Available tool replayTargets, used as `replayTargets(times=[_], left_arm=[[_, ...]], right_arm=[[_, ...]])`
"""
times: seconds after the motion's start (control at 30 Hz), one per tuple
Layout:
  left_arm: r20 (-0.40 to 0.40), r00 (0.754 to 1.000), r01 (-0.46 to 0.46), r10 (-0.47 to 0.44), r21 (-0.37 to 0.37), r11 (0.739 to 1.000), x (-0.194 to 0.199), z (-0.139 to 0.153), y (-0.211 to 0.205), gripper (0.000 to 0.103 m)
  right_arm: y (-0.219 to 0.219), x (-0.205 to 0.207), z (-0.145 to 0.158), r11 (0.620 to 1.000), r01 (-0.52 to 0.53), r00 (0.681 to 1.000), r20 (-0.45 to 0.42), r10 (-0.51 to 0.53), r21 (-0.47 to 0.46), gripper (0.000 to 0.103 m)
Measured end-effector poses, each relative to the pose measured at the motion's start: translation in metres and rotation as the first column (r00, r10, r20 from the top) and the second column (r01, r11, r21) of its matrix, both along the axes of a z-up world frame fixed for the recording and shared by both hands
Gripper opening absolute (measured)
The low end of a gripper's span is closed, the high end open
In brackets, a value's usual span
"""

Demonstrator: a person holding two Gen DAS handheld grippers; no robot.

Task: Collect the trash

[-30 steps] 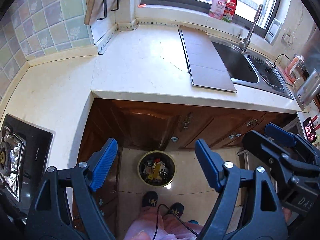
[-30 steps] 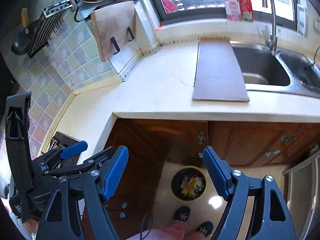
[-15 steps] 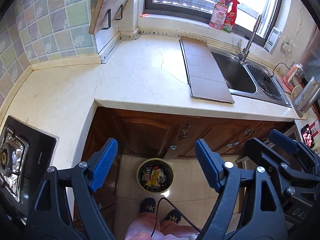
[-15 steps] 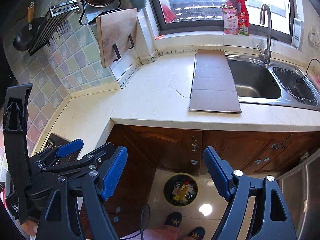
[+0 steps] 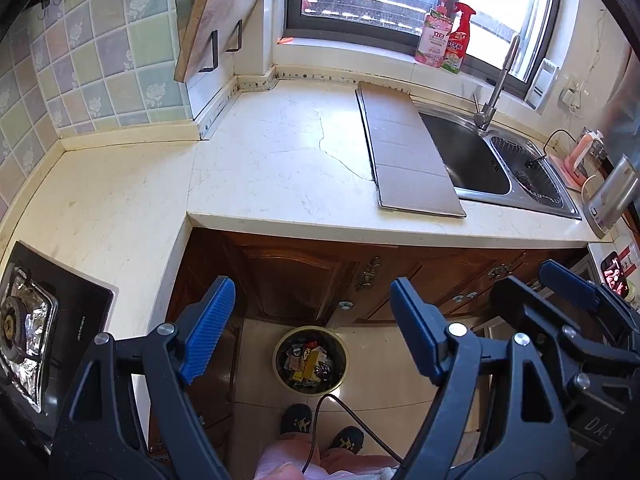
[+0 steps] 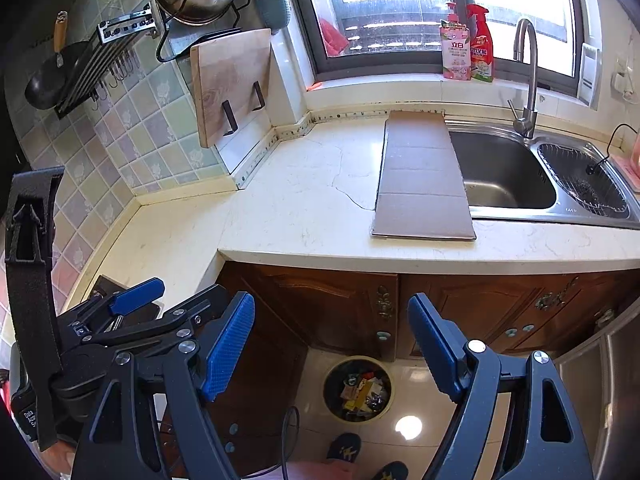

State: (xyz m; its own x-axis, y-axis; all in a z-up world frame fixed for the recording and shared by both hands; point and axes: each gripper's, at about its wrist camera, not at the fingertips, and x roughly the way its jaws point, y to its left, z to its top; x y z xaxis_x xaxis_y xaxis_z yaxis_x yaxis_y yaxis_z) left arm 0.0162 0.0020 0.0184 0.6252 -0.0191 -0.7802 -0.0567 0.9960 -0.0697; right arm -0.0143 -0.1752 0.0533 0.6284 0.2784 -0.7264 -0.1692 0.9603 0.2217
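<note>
Bright window [image 6: 400, 8] daylight, fisheye-warped edges

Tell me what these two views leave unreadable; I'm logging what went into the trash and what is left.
- Trash bin contents: too small in both views; only mixed wrappers show.
- Gas stove: cut off by the left wrist view's edge; in the right wrist view the left gripper hides it.
- Floor beside the bin: blocked by both grippers' frames.
- Sink bottom: partly under the cardboard sheet.

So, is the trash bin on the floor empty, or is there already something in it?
Not empty. The trash bin stands upright on the floor tiles and holds a pile of mixed wrappers, seen in both wrist views. It has no lid on.
</note>
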Motion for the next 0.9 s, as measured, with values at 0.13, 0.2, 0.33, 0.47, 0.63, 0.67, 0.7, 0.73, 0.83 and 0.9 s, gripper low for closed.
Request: replayTargets(times=[0.13,0.2,0.33,0.47,0.63,0.67,0.7,0.73,0.83,0.9], left_arm=[[0.004,1.0,0.005,-0.005,-0.003,1.0,0.003,0.0,0.001,0.077],[0.009,1.0,0.005,-0.005,0.001,1.0,0.004,-0.001,0.001,0.077],[0.013,1.0,0.005,-0.005,0.003,1.0,0.006,-0.002,0.002,0.077],[0.017,1.0,0.007,-0.007,0.011,1.0,0.009,-0.001,0.002,0.077],[0.019,1.0,0.007,-0.007,0.02,1.0,0.017,-0.001,0.003,0.077],[0.019,1.0,0.007,-0.007,0.02,1.0,0.018,-0.001,0.003,0.077],[0.02,1.0,0.007,-0.007,0.02,1.0,0.019,-0.002,0.004,0.077],[0.021,1.0,0.007,-0.007,0.021,1.0,0.019,-0.002,0.004,0.077],[0.021,1.0,0.008,-0.008,0.021,1.0,0.024,-0.003,0.005,0.077],[0.017,1.0,0.01,-0.011,0.018,1.0,0.029,-0.004,0.006,0.077]], right_arm=[[0.002,0.003,0.001,1.0,0.01,1.0,0.002,-0.01,-0.004,0.08],[0.003,0.005,0.0,1.0,0.013,1.0,0.004,-0.013,-0.008,0.08],[0.007,0.007,-0.002,1.0,0.022,1.0,0.001,-0.022,-0.014,0.08],[0.007,0.009,-0.002,1.0,0.021,1.0,0.001,-0.021,-0.013,0.08],[0.01,0.015,-0.005,1.0,0.029,1.0,-0.003,-0.029,-0.012,0.08],[0.01,0.015,-0.005,0.999,0.029,1.0,-0.003,-0.029,-0.012,0.08],[0.01,0.017,-0.006,0.999,0.03,1.0,-0.004,-0.03,-0.014,0.08],[0.011,0.019,-0.007,0.999,0.031,1.0,-0.003,-0.031,-0.015,0.08],[0.011,0.021,-0.008,0.999,0.033,0.999,-0.005,-0.033,-0.015,0.08],[0.011,0.027,-0.01,0.999,0.037,0.999,-0.007,-0.037,-0.019,0.08]])
